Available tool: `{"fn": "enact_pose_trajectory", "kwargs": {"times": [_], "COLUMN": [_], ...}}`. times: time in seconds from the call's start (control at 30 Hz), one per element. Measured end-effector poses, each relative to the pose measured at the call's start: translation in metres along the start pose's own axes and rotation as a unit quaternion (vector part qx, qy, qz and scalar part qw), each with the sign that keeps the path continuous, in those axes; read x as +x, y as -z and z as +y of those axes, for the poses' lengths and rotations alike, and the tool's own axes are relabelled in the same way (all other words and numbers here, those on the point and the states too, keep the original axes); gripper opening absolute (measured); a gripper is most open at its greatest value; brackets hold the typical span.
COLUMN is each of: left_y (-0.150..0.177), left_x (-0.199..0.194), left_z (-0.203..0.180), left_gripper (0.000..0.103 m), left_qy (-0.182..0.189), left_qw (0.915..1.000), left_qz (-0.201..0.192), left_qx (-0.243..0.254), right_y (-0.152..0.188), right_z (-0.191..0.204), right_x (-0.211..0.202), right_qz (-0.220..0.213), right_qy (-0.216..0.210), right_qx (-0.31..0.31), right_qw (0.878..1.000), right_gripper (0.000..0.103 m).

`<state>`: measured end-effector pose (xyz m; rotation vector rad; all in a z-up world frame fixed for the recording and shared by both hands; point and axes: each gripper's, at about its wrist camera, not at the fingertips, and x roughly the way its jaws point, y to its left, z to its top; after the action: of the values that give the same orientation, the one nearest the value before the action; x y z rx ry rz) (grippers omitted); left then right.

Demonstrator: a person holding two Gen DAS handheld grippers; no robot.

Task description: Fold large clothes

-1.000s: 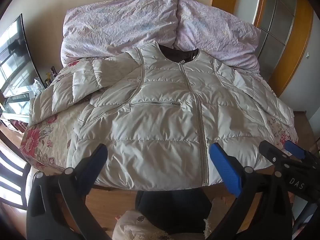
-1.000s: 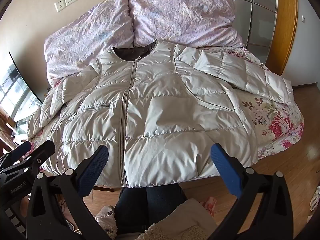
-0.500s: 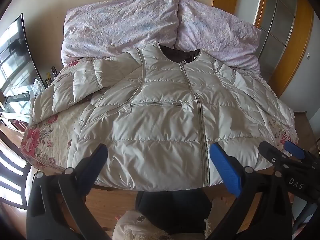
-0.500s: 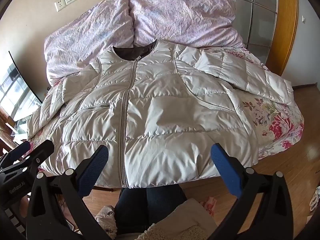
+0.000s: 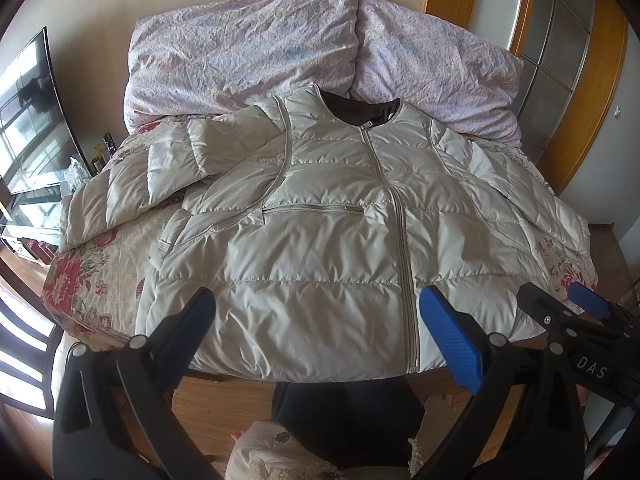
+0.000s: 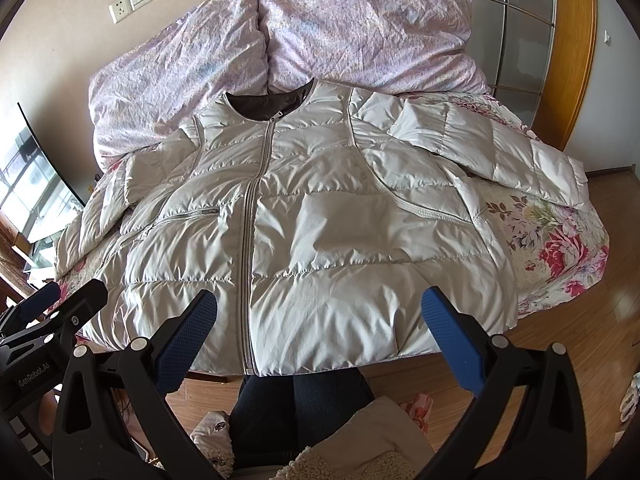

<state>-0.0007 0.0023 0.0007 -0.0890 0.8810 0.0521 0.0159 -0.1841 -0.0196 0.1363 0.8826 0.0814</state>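
Cream quilted down is lying face up and zipped across the floral bedspread (image 5: 92, 280): the puffer jacket (image 5: 320, 240) is spreading flat with its collar toward the far pillows (image 5: 248, 44), its hem hanging over the near edge and both sleeves angling out to left and right, a layout that is likely readying it for folding. You are holding the left gripper (image 5: 316, 328) and the right gripper (image 6: 320, 320) side by side above the hem, both with jaws gaping wide and gripping nothing, seemingly sizing up the first grab.
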Motion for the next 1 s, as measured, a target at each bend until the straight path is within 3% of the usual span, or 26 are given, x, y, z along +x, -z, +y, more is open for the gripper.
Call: {"fn": "enact_pose_trajectory", "kwargs": {"times": [1.0], "left_y": [0.0061], "left_x": [0.0003], "left_z": [0.0035], "left_gripper": [0.101], "left_qy": [-0.001], "left_qw": [1.0], "left_qz": [0.001], "left_qx": [0.001], "right_y": [0.0], "right_z": [-0.0011], "right_x": [0.0039], "right_qz": [0.003], "right_qy": [-0.002], "right_qx": [0.002], "right_qw": [1.0], "right_gripper": [0.102]}}
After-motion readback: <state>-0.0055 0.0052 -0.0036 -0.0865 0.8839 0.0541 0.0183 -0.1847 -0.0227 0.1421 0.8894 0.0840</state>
